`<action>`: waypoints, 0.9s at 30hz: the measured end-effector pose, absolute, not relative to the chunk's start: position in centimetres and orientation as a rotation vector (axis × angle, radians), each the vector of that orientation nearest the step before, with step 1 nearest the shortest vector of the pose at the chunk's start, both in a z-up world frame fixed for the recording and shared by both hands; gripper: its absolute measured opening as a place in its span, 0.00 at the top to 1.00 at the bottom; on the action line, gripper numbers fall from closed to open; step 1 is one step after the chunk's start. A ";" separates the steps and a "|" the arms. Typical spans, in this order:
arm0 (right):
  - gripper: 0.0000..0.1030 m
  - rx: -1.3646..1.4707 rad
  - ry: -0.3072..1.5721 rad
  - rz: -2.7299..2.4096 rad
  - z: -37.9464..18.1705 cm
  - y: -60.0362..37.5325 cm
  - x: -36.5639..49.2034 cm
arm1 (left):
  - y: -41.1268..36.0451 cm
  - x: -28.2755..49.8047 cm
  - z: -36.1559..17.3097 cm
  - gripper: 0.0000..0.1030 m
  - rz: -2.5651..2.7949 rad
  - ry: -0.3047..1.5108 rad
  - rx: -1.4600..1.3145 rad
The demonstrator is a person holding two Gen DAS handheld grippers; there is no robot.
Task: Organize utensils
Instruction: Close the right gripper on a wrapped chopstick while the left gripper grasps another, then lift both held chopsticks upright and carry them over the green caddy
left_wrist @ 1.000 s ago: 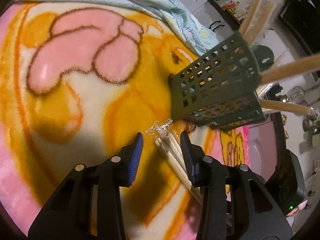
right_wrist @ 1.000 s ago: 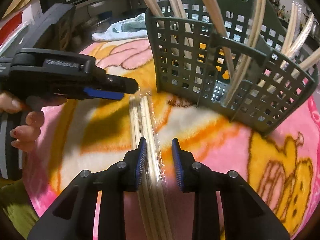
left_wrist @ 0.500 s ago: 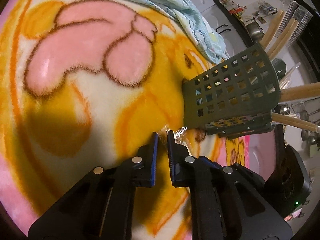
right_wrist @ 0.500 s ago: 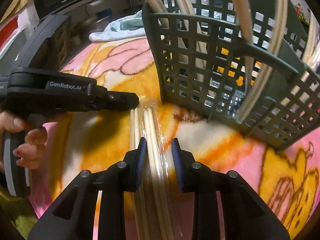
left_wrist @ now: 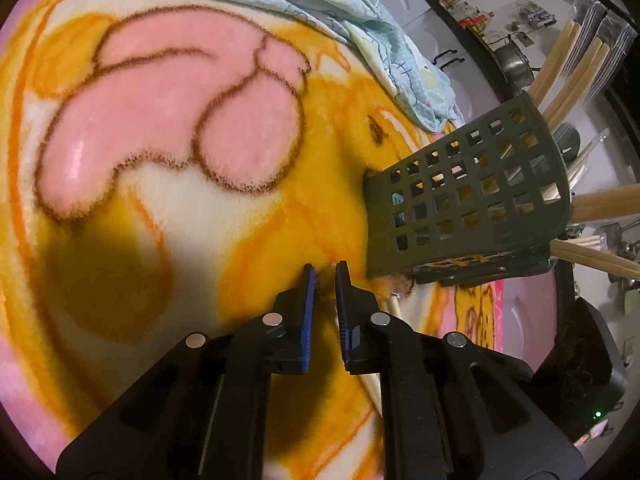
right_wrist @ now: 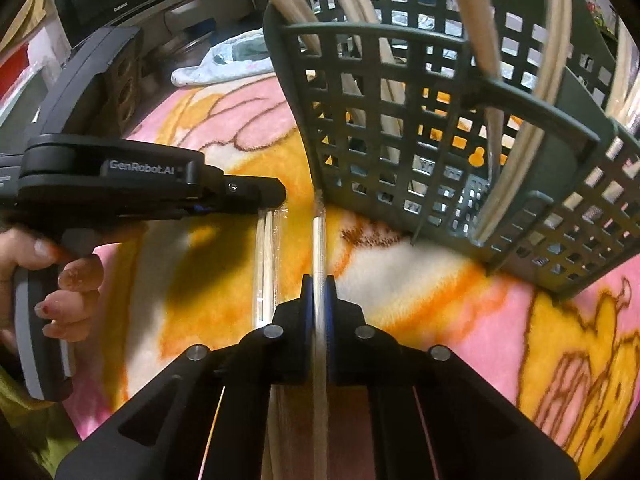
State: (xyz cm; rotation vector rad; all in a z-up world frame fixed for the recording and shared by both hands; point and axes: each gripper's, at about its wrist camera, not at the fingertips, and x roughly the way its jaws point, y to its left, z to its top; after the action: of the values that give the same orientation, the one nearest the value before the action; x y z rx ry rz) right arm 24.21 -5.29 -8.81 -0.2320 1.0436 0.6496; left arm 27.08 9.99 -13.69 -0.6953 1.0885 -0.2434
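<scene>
A dark green slotted utensil basket (left_wrist: 460, 208) (right_wrist: 400, 120) stands on a pink and orange blanket with several wooden chopsticks (left_wrist: 560, 76) leaning out of it. In front of it lie plastic-wrapped chopsticks. My right gripper (right_wrist: 319, 280) is shut on one wrapped chopstick (right_wrist: 317, 240), which points at the basket's foot. A second wrapped pair (right_wrist: 266, 248) lies just left of it. My left gripper (left_wrist: 324, 270) (right_wrist: 280, 196) has its jaws nearly together at the far end of that pair, on the crinkled wrapper end. The sticks (left_wrist: 392, 304) run under its right finger.
A person's hand (right_wrist: 68, 280) holds the left gripper's handle. A light blue cloth (left_wrist: 360, 20) is bunched at the blanket's (left_wrist: 160, 120) far edge. A black microwave (right_wrist: 112, 4) and kitchen clutter stand beyond. The basket is close to both grippers.
Both grippers have gone from open to shut: the left on the wrapper end, the right on one wrapped chopstick, now apart from the other pair. The right moved closer to the basket.
</scene>
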 end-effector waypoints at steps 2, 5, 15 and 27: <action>0.94 -0.224 1.039 0.647 -8.6 -5.7 23.8 | 9.9 27.1 -13.6 0.96 -0.245 1.090 -0.680; 0.94 -0.218 1.025 0.657 -8.0 -6.2 22.9 | 9.8 26.9 -13.4 0.99 -0.251 1.086 -0.659; 0.94 -0.169 0.932 0.664 -4.5 -9.0 20.5 | 9.1 23.6 -9.1 0.99 -0.336 0.983 -0.596; 0.94 -0.149 0.842 0.644 -1.4 -11.9 17.8 | 6.9 20.8 -3.8 1.00 -0.426 0.869 -0.515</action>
State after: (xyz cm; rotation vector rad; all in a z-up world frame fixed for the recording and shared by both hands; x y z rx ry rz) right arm 17.84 -11.88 -1.38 -0.1494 0.8415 0.6436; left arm 20.81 6.88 -3.78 -0.5155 0.8691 -0.4264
